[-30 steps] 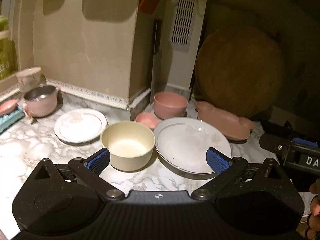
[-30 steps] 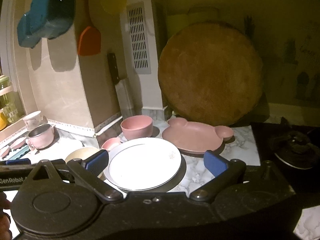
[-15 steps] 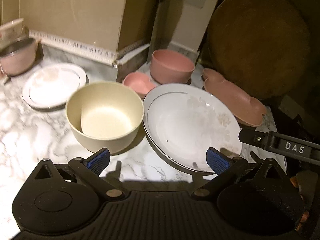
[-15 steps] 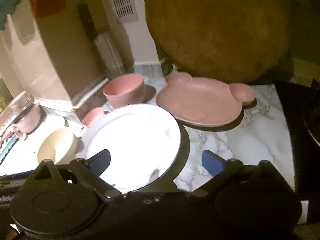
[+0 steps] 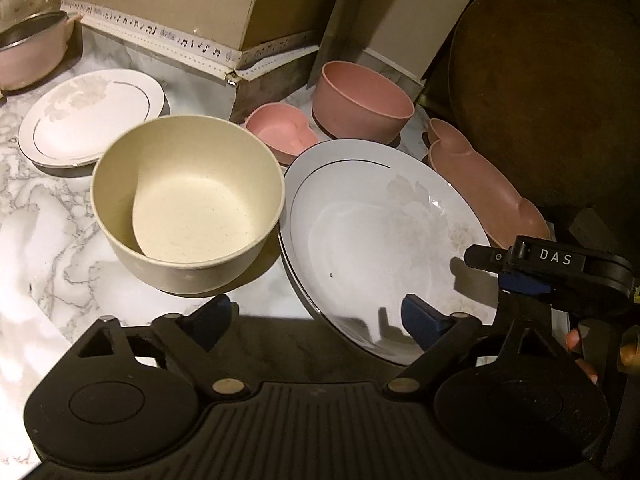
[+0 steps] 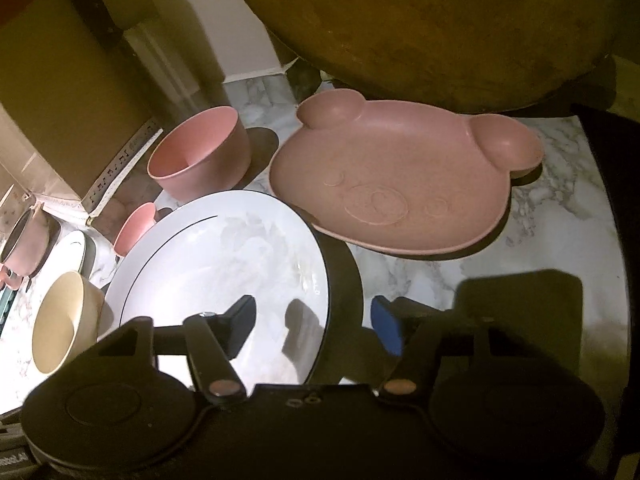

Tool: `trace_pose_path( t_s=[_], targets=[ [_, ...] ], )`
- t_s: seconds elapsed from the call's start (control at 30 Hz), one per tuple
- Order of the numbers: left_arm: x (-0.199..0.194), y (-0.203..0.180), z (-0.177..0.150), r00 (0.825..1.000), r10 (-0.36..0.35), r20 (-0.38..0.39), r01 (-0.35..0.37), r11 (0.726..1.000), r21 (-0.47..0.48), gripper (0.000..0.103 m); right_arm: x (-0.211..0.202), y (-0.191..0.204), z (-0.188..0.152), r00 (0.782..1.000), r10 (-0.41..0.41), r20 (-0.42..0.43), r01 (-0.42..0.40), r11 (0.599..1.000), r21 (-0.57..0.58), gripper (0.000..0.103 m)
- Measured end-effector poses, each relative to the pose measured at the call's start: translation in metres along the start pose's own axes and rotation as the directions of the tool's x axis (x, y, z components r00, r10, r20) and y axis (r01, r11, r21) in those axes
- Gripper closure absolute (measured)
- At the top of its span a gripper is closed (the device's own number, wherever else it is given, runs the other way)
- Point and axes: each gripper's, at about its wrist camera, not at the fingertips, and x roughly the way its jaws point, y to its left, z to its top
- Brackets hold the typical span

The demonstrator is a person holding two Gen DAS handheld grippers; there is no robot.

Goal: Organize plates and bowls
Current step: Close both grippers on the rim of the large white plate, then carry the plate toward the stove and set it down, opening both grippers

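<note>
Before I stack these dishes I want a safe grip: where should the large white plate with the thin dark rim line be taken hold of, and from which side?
Take the large white plate by its near right rim, coming in low from the open marble counter. The rim there overhangs its shadow, and the right gripper already straddles it, open.

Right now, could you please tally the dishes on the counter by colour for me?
White: 2, the large plate and the small plate.
Cream: 1, the bowl.
Pink: 4, the deep bowl, the small dish, the bear plate, the steel-lined pot.
Total: 7.
</note>
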Motion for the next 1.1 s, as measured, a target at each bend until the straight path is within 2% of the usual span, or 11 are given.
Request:
trace_pose_path(
  t_s=[0.07, 0.1, 0.2, 0.23, 0.37, 0.47, 0.63, 0.7, 0.87, 1.1],
  targets=[
    [0.003, 0.000, 0.001, 1.000, -0.003, -0.005, 0.003, 1.000, -0.008, 0.028, 0.005, -0.002, 0.003, 1.000, 0.002, -0.014, -0.002, 1.000, 0.005, 0.055],
    [0.006, 0.001, 0.002, 1.000, -0.003, -0.006, 0.002, 1.000, -0.012, 0.029, 0.007, -0.002, 0.004, 1.000, 0.005, -0.023, -0.005, 1.000, 0.010, 0.059],
    [0.011, 0.002, 0.004, 1.000, 0.018, -0.009, -0.018, 1.000, -0.019, 0.033, 0.010, -0.004, 0.010, 0.999, 0.007, -0.035, -0.007, 1.000, 0.012, 0.063],
    [0.013, 0.002, 0.004, 1.000, 0.015, -0.013, -0.016, 1.000, -0.021, 0.041, 0.012, -0.003, 0.013, 0.999, 0.001, -0.035, -0.001, 1.000, 0.001, 0.064],
    [0.019, 0.003, 0.007, 1.000, 0.005, -0.019, -0.006, 0.999, -0.040, 0.056, 0.018, -0.005, 0.023, 0.999, -0.019, -0.045, 0.018, 1.000, -0.023, 0.072],
    [0.021, 0.006, 0.009, 1.000, 0.012, -0.025, -0.014, 0.998, -0.066, 0.062, 0.024, -0.005, 0.029, 0.998, 0.000, -0.071, -0.002, 1.000, -0.026, 0.080],
    [0.024, 0.009, 0.012, 0.999, 0.022, -0.028, -0.025, 0.995, -0.092, 0.068, 0.034, -0.001, 0.035, 0.995, 0.012, -0.098, -0.016, 0.999, -0.040, 0.085],
    [0.025, 0.009, 0.012, 0.999, 0.026, -0.028, -0.029, 0.995, -0.094, 0.073, 0.035, 0.000, 0.036, 0.995, 0.016, -0.102, -0.021, 0.999, -0.048, 0.088],
    [0.024, 0.009, 0.012, 1.000, 0.013, -0.022, -0.015, 0.996, -0.087, 0.088, 0.035, 0.004, 0.037, 0.995, 0.009, -0.103, -0.018, 0.996, -0.086, 0.088],
    [0.023, 0.006, 0.014, 1.000, 0.016, -0.026, -0.017, 0.999, -0.044, 0.089, 0.028, 0.000, 0.036, 0.994, 0.023, -0.107, -0.033, 0.995, -0.097, 0.092]
  ],
)
